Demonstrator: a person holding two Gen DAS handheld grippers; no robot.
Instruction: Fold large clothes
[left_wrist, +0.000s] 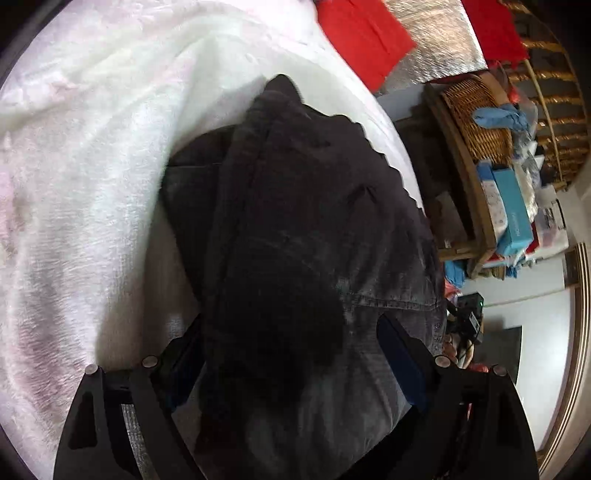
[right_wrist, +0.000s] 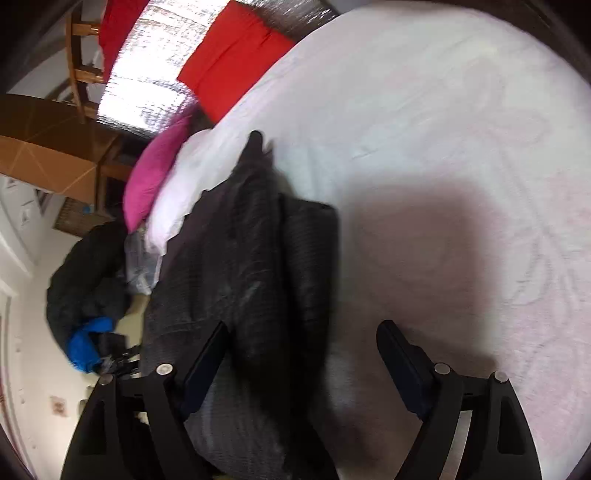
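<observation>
Dark grey garment (left_wrist: 295, 236), denim-like with a stitched seam, bunched between the black fingers of the left hand-held gripper (left_wrist: 291, 350), jaws spread wide with the cloth filling the gap; whether the pads actually press it cannot be told. Draped forward from there across a white fleecy blanket (left_wrist: 92, 166) on the bed. Beside the bed edge, a wicker basket (left_wrist: 476, 110) holding blue cloth, a teal box (left_wrist: 513, 218) among stacked clutter, and red fabric (left_wrist: 362, 37) against a silver foil sheet (left_wrist: 439, 40).

Seen from the right wrist camera: same dark garment (right_wrist: 258, 266) heaped in a long folded ridge, lying partly between the fingers of the right hand-held gripper (right_wrist: 301, 354), jaws wide apart, left finger against the cloth, right finger over bare white bedding (right_wrist: 443, 147). Beyond, a magenta pillow (right_wrist: 155, 173), a white pillow (right_wrist: 177, 192), red cloth (right_wrist: 232, 55), a brown cardboard box (right_wrist: 48, 147), and a black bundle with a blue item (right_wrist: 85, 347) on the floor. Blurred throughout.
</observation>
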